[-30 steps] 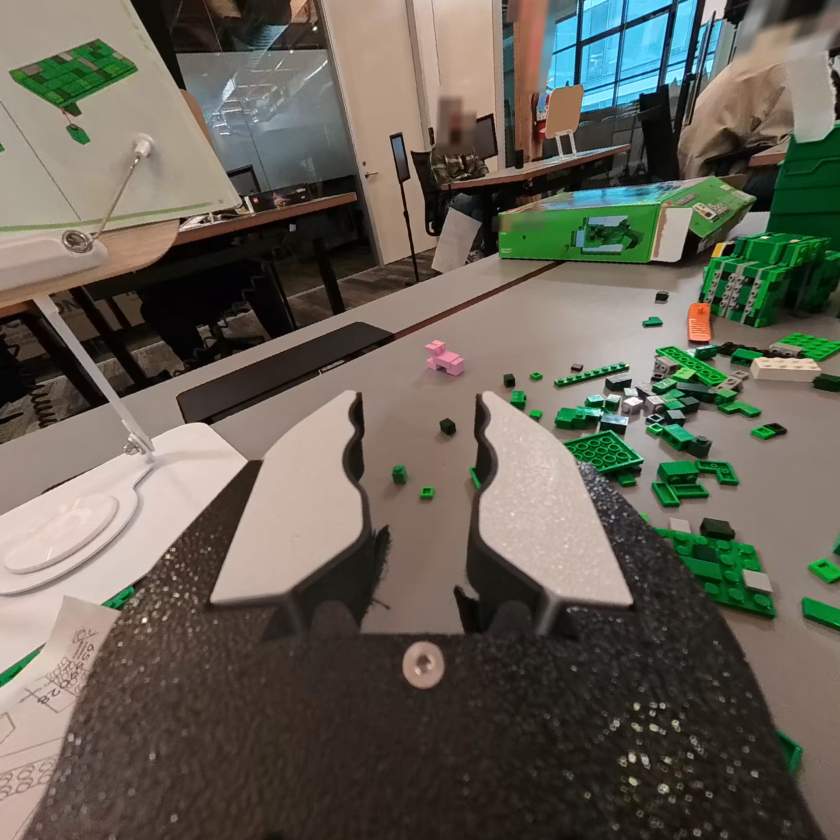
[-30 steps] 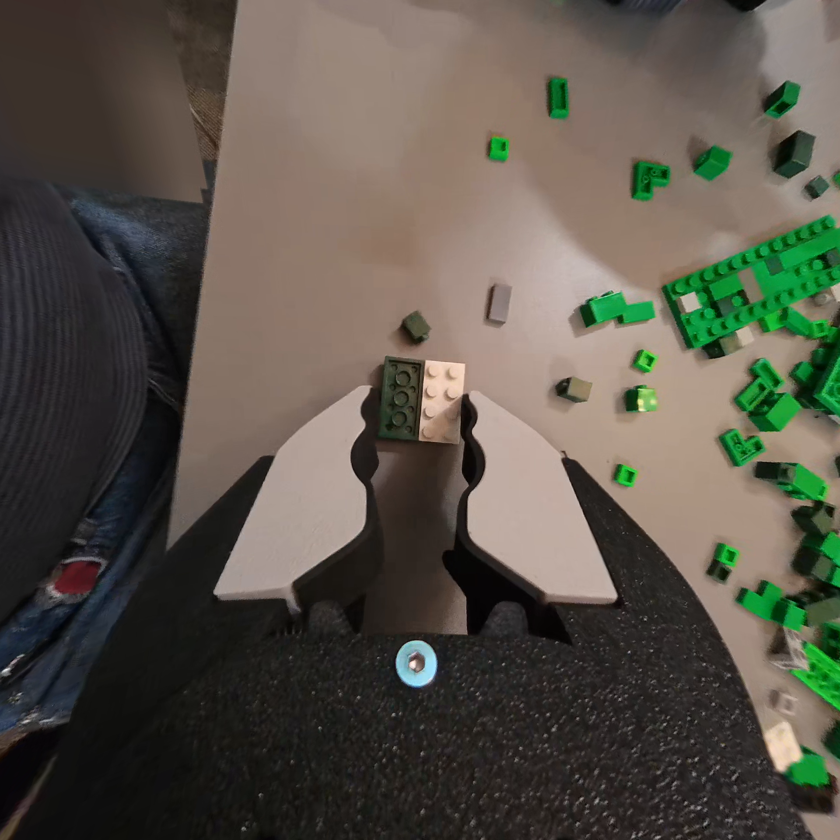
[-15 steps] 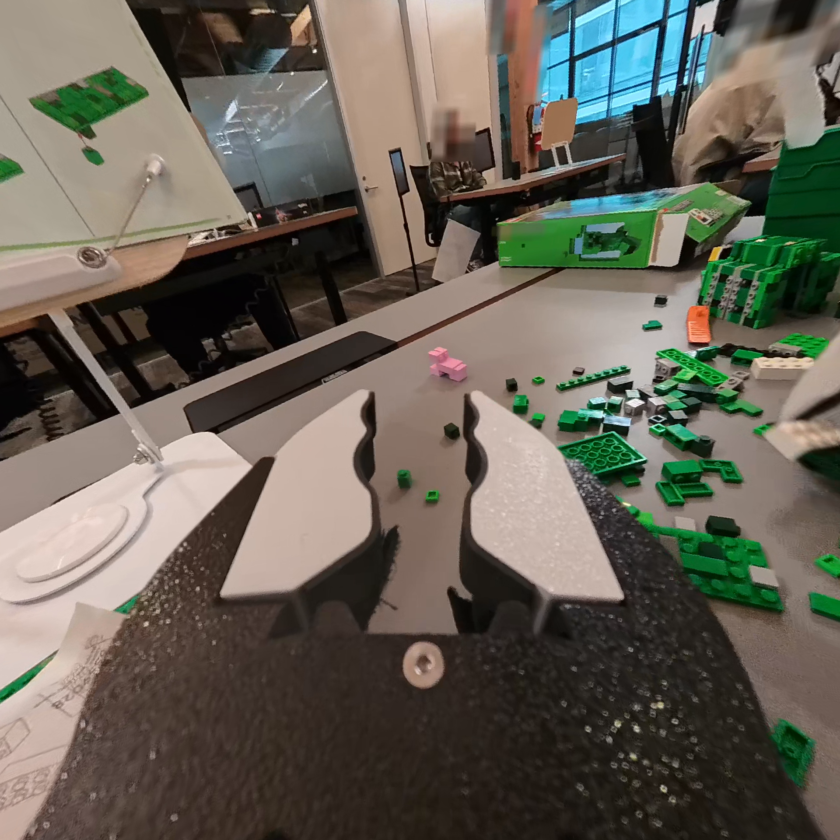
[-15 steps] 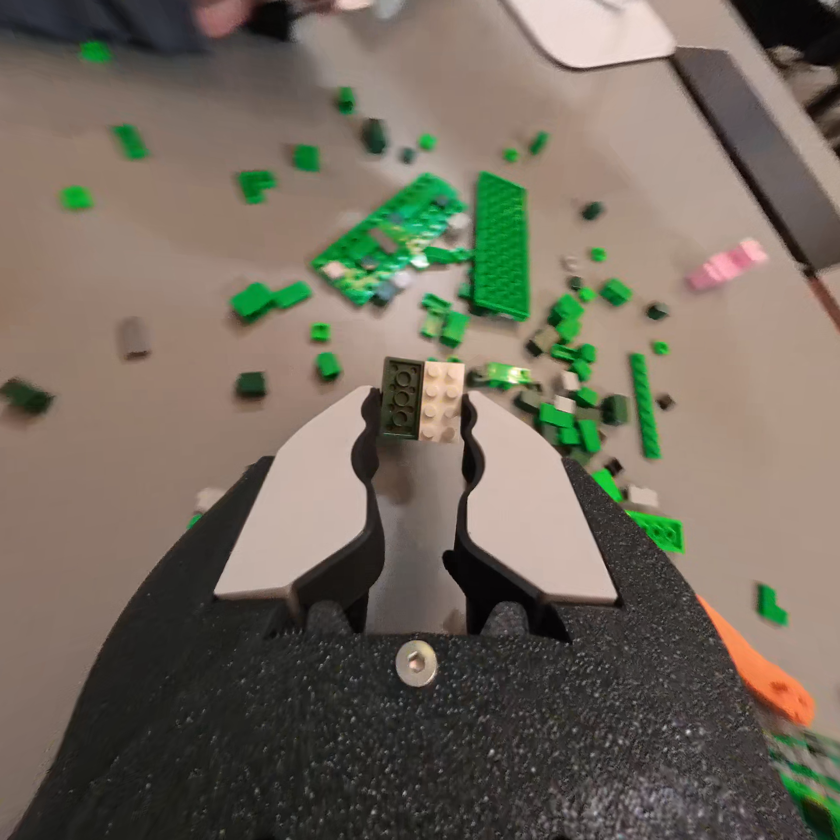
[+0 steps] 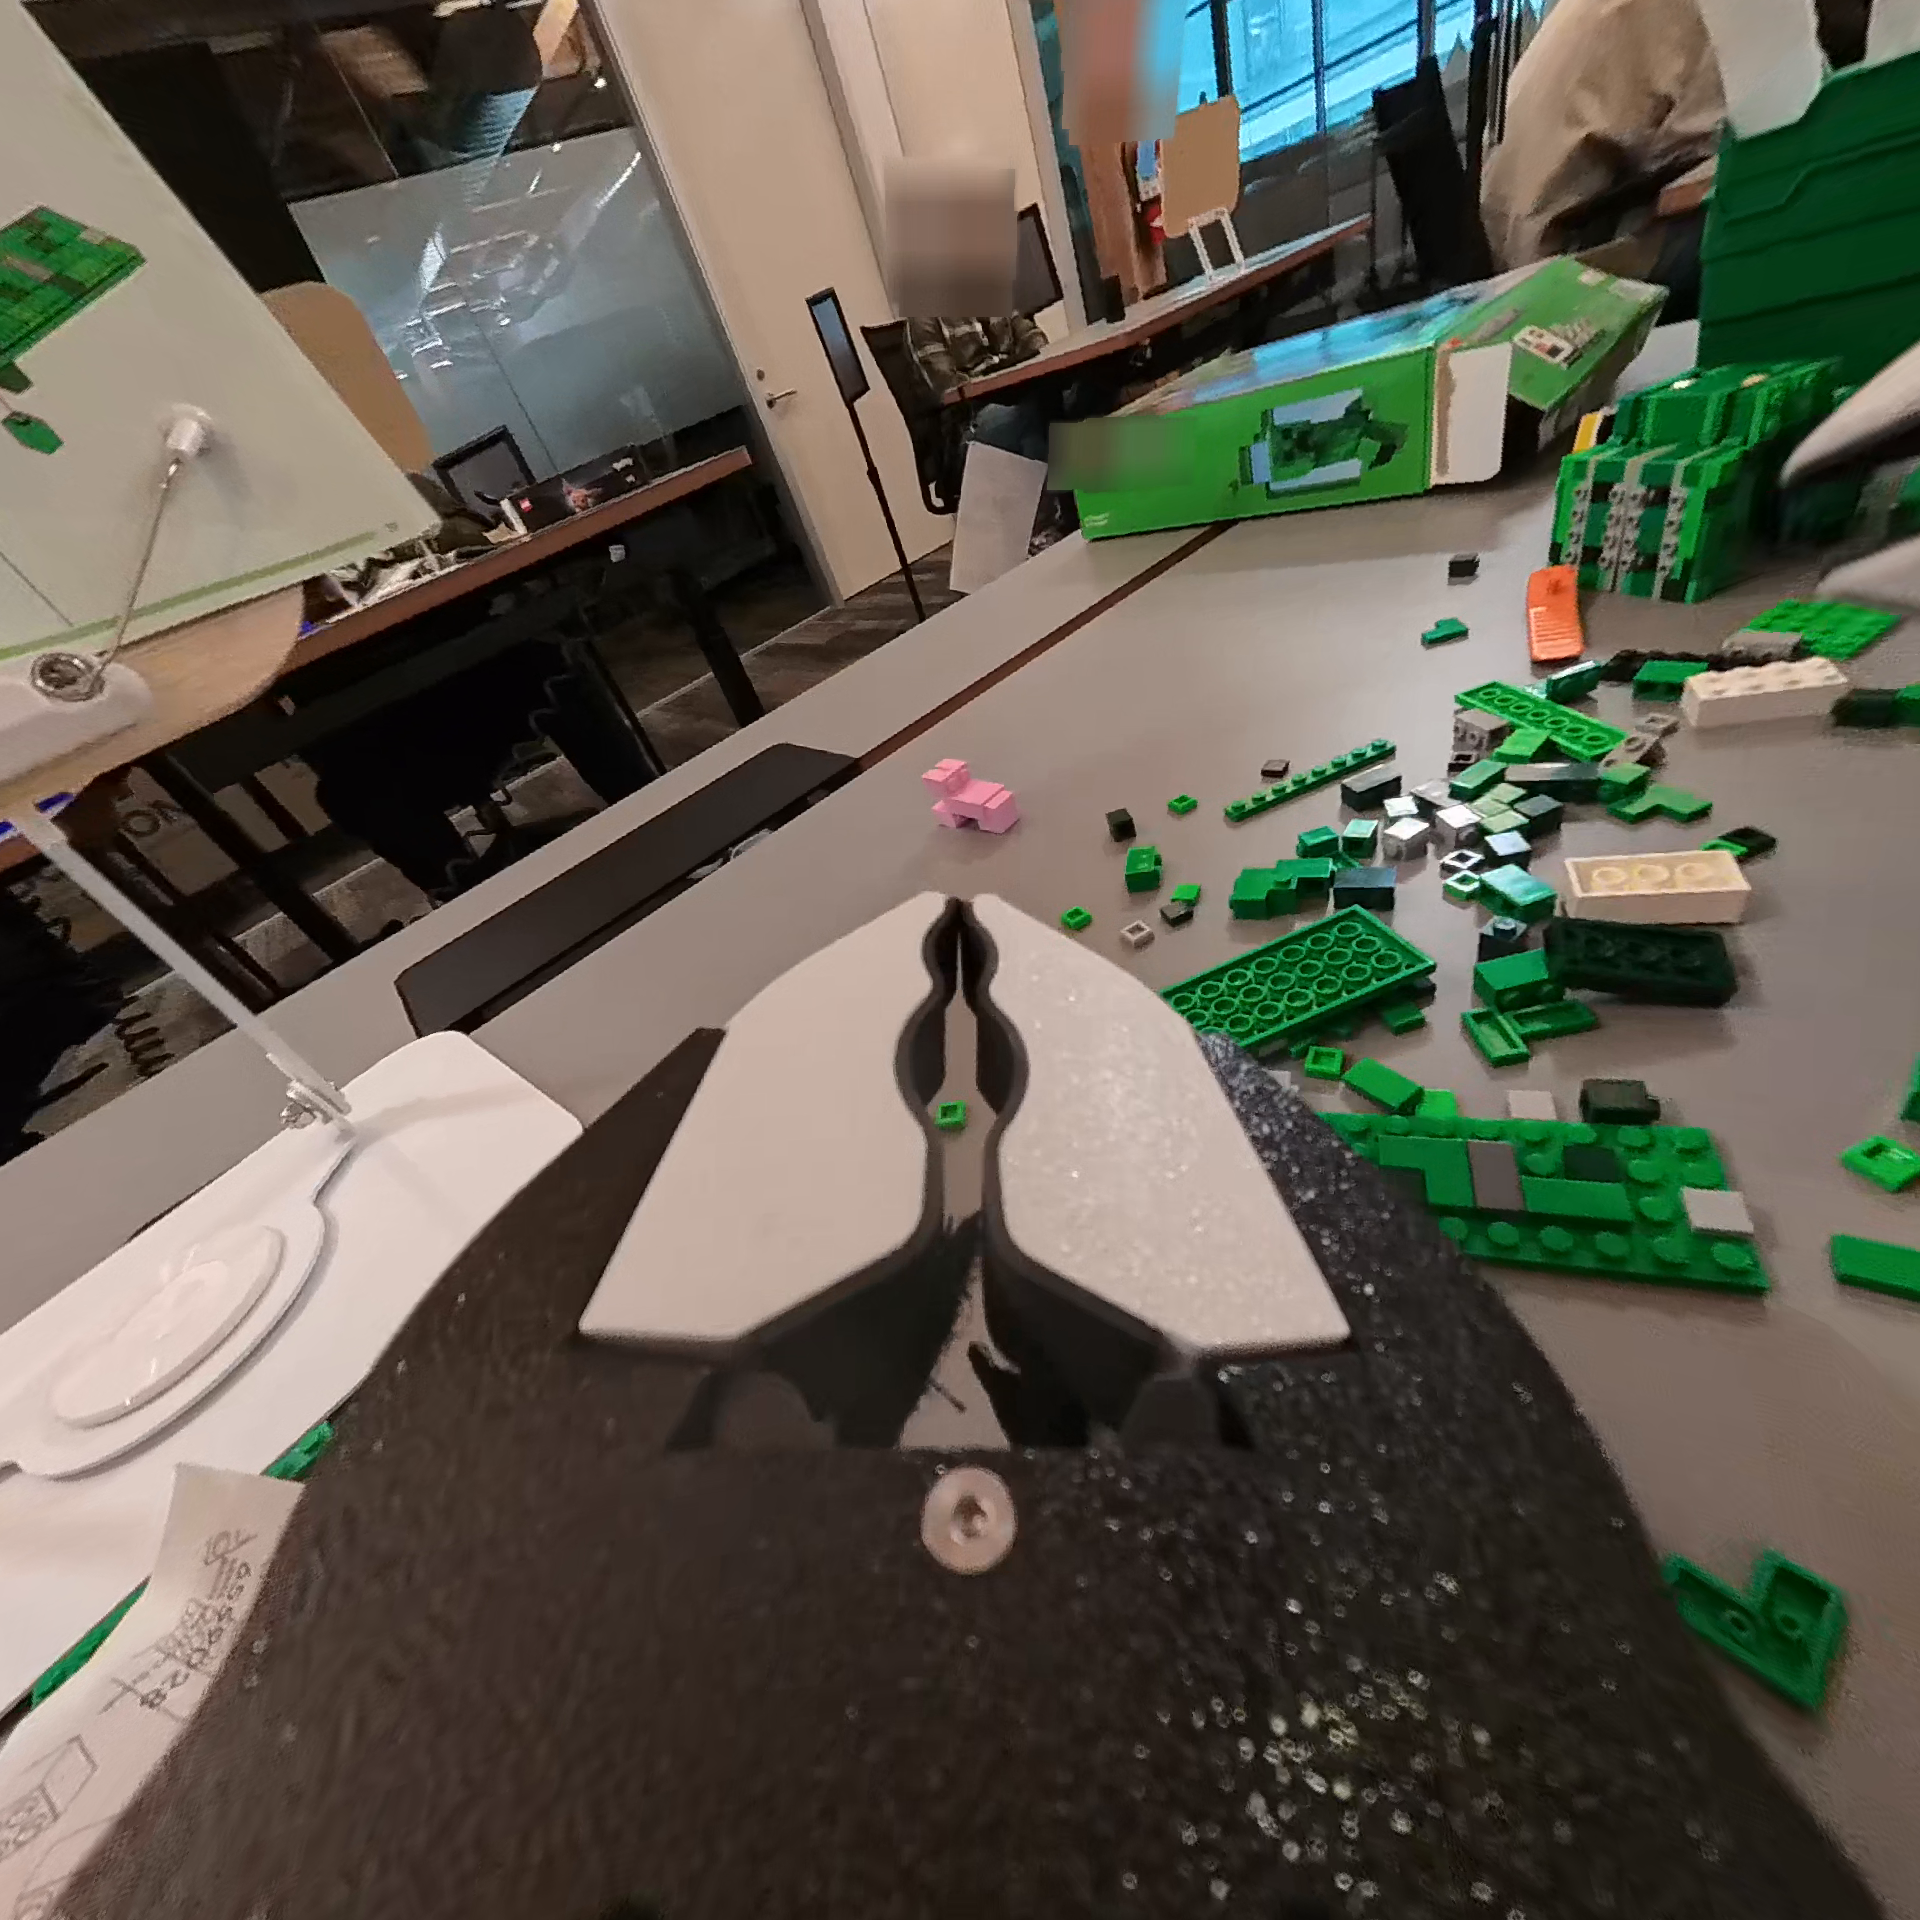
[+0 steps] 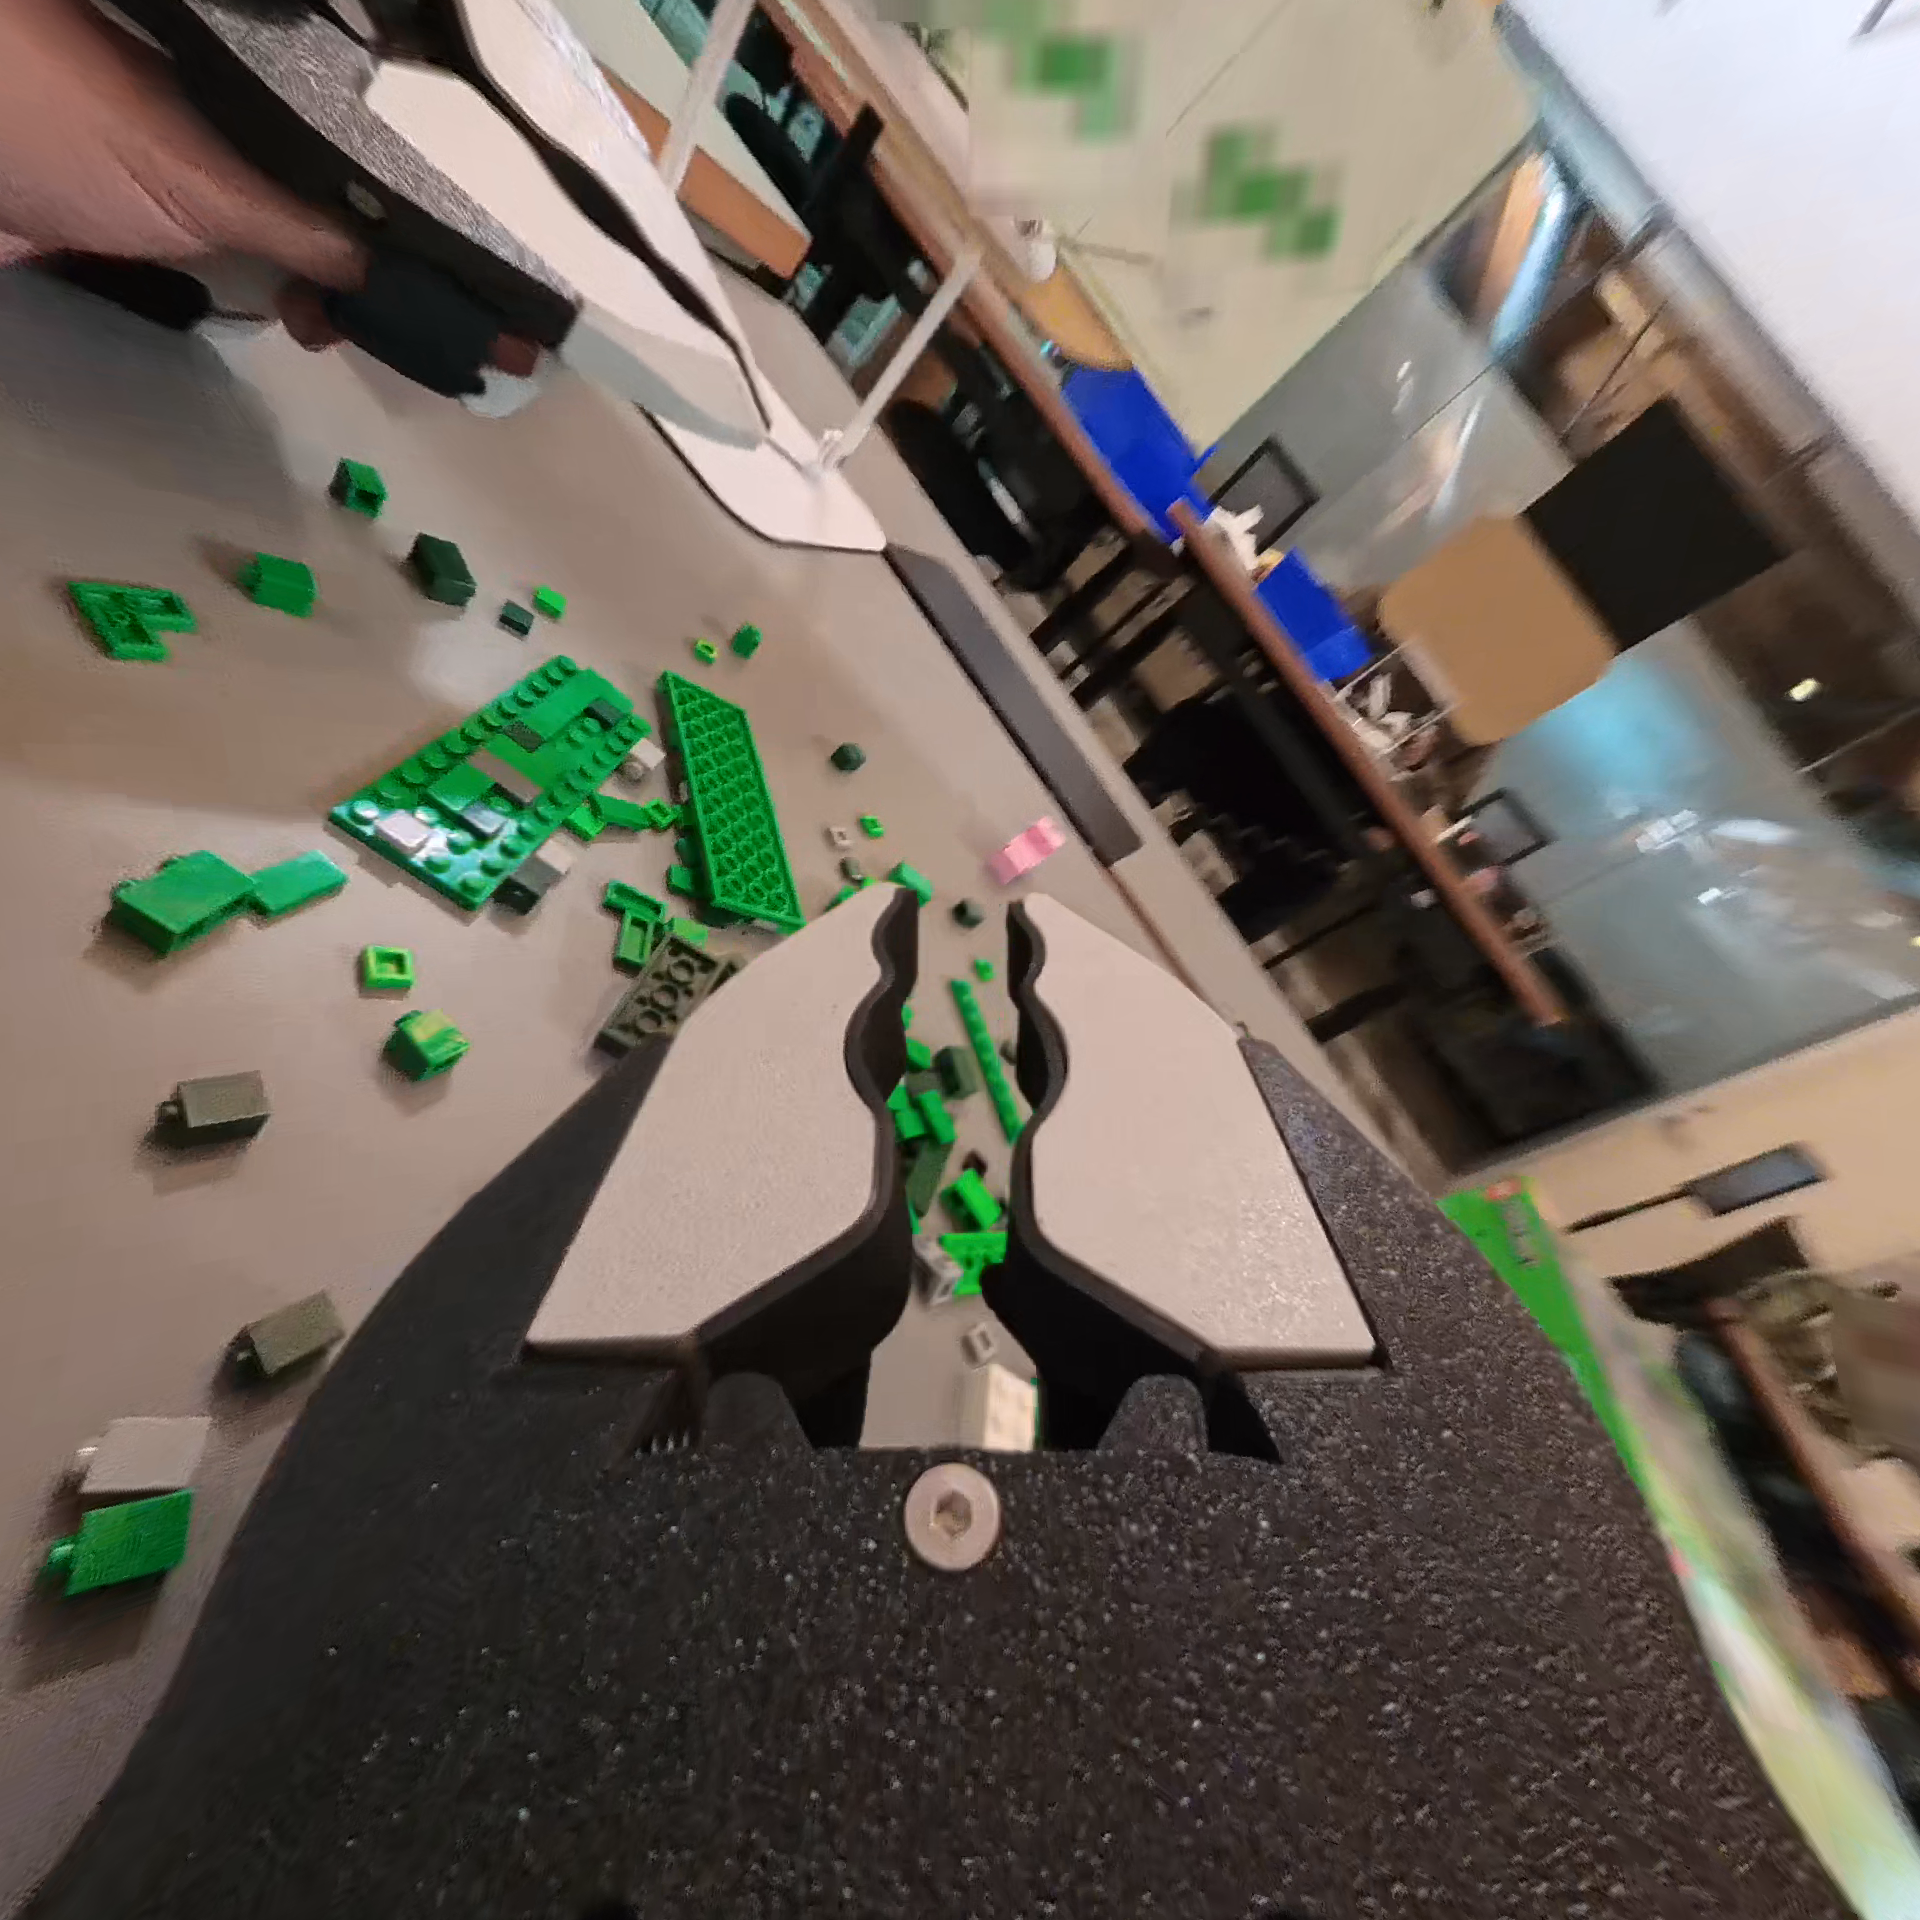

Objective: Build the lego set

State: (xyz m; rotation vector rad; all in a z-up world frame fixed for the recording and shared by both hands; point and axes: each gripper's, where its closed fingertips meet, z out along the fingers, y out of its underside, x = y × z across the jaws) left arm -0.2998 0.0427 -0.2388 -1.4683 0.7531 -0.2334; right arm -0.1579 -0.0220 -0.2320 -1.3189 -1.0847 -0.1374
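Observation:
My left gripper (image 5: 961, 916) is shut and empty, raised over the grey table (image 5: 1039, 686); it also shows in the right wrist view (image 6: 753, 410), in a hand. My right gripper (image 6: 963, 914) has its jaws a little apart with nothing between them; it is a blur at the right edge of the left wrist view (image 5: 1870, 509). A dark green brick (image 5: 1636, 961) (image 6: 665, 997) and a white brick (image 5: 1652, 885) lie apart on the table. A part-built green plate (image 5: 1558, 1195) (image 6: 488, 790) lies beside a large green plate (image 5: 1299, 977) (image 6: 727, 800).
Many loose green and grey pieces are scattered about. A pink pig figure (image 5: 971, 798) (image 6: 1023, 847), an orange separator (image 5: 1553, 613), a built green block (image 5: 1683, 488) and the green box (image 5: 1299, 426) stand farther back. An instruction booklet (image 5: 156, 416) sits on a white stand (image 5: 260, 1247). Some 15 centimetres of space lies between my two pairs of fingers. The dark green brick (image 6: 665, 997) is about 7 centimetres from my right fingertips and 15 centimetres from my left. The left camera catches it too, in the left wrist view (image 5: 1661, 938).
My right gripper swung up from the table's near edge over the pile and let go of the dark green and white bricks. My left gripper closed.

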